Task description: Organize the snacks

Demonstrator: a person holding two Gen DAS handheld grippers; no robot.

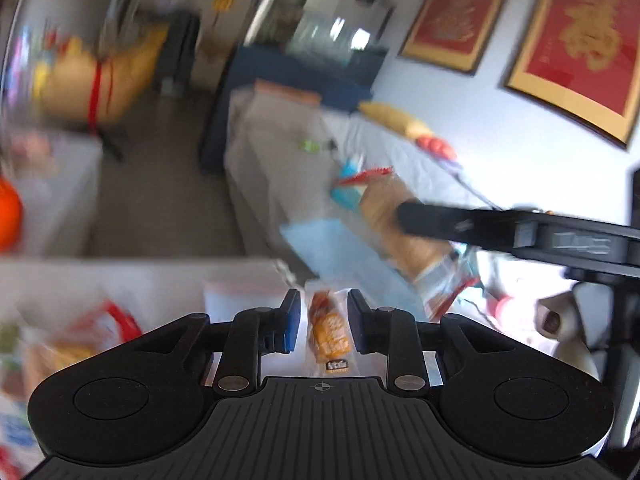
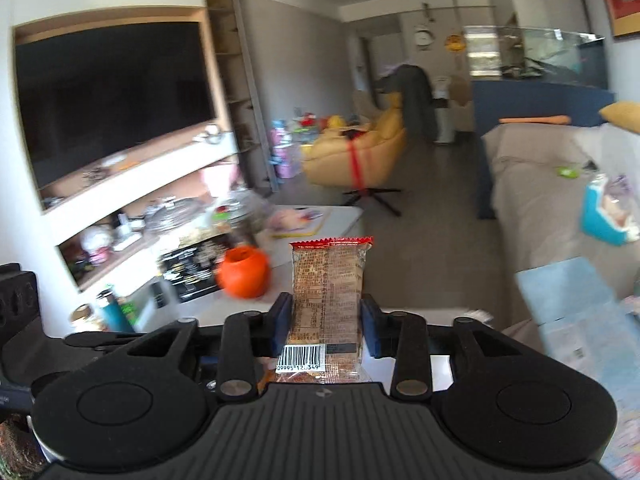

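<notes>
Right gripper [image 2: 326,320] up in the air, its fingers [image 2: 282,320] clamped on both sides of a brown snack packet [image 2: 326,292] with a red crimped top and the barcode facing the camera. Beyond it, an orange pot [image 2: 243,273] sits on the white surface [image 2: 340,216]. Big dark TV [image 2: 112,100] at left, yellow armchair [image 2: 360,148] further back.

orange pot [image 2: 243,271] left-ahead | sofa [image 2: 536,184] right | floor [image 2: 432,216] between open

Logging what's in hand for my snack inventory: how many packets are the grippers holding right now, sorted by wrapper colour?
Clear wrapper with orange snack, in left gripper: 1
Brown printed wrapper with red top edge, in right gripper: 1
Total: 2
</notes>
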